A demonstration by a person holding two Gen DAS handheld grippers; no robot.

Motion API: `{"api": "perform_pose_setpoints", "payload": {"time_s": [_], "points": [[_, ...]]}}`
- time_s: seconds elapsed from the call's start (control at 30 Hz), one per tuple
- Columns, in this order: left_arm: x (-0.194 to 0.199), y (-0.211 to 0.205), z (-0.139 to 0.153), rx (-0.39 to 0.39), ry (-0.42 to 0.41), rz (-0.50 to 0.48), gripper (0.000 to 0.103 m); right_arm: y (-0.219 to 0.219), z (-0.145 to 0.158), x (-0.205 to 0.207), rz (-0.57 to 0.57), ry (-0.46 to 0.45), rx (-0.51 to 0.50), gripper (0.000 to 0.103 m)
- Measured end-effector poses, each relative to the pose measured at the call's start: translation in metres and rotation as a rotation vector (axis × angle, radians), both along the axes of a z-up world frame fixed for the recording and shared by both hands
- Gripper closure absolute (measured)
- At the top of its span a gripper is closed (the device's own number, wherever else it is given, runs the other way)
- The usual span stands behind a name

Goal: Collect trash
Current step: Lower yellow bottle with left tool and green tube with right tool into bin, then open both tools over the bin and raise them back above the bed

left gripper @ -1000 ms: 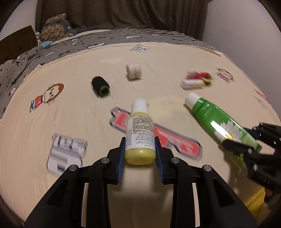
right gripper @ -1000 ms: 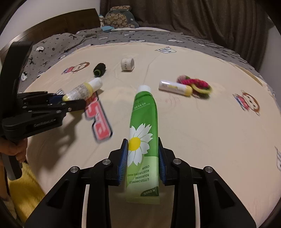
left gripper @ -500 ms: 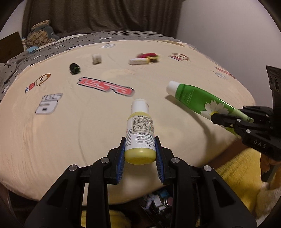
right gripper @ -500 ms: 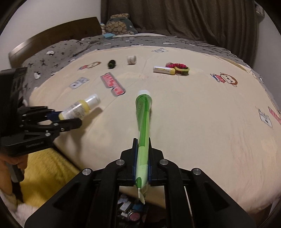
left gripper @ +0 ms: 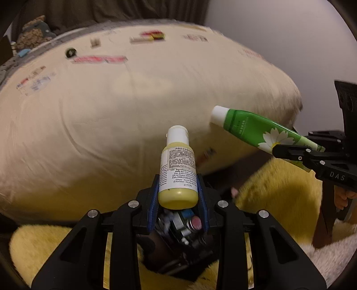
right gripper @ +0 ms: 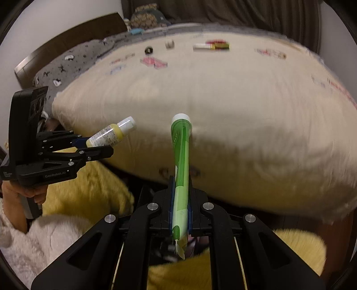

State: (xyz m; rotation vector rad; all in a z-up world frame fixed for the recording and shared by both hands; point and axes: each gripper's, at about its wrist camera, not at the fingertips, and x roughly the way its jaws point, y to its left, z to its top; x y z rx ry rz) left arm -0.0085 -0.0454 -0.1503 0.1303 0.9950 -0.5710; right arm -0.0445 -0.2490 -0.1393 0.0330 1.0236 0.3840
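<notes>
A cream bedspread [left gripper: 116, 107] printed with cartoon patches fills the upper half of both views, blurred, with a dark curtain [right gripper: 234, 11] and a plush toy [right gripper: 147, 19] along the top edge and a wooden headboard [right gripper: 67, 42] at upper left of the right wrist view. Yellow shaggy fabric [left gripper: 279, 196] lies below the bed edge.

At the bottom centre of the left wrist view, a dark container [left gripper: 178, 252] holds small items, among them a round pink-topped piece [left gripper: 196, 222]; the rest is unclear.

The left gripper [left gripper: 178, 194] pinches the base of a yellow bottle [left gripper: 177, 165] directly above that container. The right gripper [right gripper: 180, 212] clamps a green tube [right gripper: 181, 160] edge-on, its white cap pointing at the bed.

Far up the bedspread lie 1 black roll [left gripper: 71, 52] and several blurred small items.
</notes>
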Motion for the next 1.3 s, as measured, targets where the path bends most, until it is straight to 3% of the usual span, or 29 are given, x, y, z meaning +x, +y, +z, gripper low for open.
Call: {"api": "perform_pose_setpoints", "payload": {"time_s": [0.3,0.47,0.63,0.9,0.97,1.07,1.13,1.17,1.23,1.3], "points": [[-0.009,-0.015,-0.064,0.065,0.185,-0.053,0.074,0.017,-0.076,0.000,-0.007,0.267,-0.016,0.093],[-0.002,-0.015,-0.096,0.064,0.301,-0.041,0.074,0.028,-0.110,0.005,-0.012,0.358,-0.014,0.093],[0.002,-0.018,-0.118,0.098,0.358,-0.048,0.074,0.028,-0.123,0.011,-0.032,0.389,-0.012,0.093],[-0.001,-0.018,-0.128,0.108,0.394,-0.066,0.073,0.030,-0.128,0.022,-0.055,0.413,0.003,0.090],[0.001,-0.016,-0.127,0.103,0.396,-0.061,0.058,0.028,-0.128,0.028,-0.077,0.420,-0.003,0.090],[0.001,-0.012,-0.120,0.100,0.367,-0.049,0.051,0.025,-0.128,0.033,-0.101,0.423,0.000,0.089],[0.001,-0.011,-0.115,0.098,0.351,-0.042,0.048,0.023,-0.124,0.035,-0.110,0.412,0.021,0.081],[0.002,-0.010,-0.112,0.098,0.340,-0.038,0.047,0.022,-0.121,0.036,-0.113,0.404,0.026,0.066],[0.002,-0.008,-0.106,0.098,0.320,-0.030,0.047,0.021,-0.115,0.037,-0.119,0.376,0.033,0.053],[0.004,-0.006,-0.097,0.097,0.296,-0.022,0.046,0.018,-0.105,0.040,-0.122,0.345,0.030,0.053]]}}
